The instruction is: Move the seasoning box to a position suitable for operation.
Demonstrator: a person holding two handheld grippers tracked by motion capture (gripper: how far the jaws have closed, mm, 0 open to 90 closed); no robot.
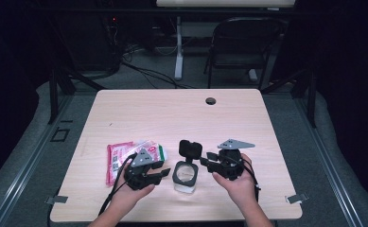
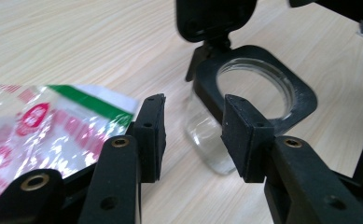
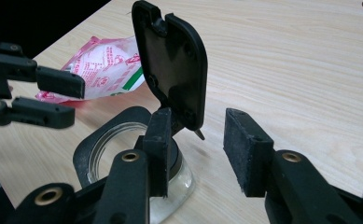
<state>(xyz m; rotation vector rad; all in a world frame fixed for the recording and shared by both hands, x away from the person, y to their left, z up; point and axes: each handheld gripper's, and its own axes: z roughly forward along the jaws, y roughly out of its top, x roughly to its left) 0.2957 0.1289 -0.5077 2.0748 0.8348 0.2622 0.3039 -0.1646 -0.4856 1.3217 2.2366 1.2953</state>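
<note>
Jar (image 1: 185, 176) (lid up) between both grippers' fingers (image 2: 152, 135)

No readable text. The red-and-white plastic packet (image 3: 107, 63), lying on the table left of the jar, carries red print and a round red logo, all too blurred to read.

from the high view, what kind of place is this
Likely a lab or studio set up for recording: a bare wooden table under dark surrounds, cables trailing over the grey carpeted floor behind it, and a folding chair beside a desk leg.
</note>
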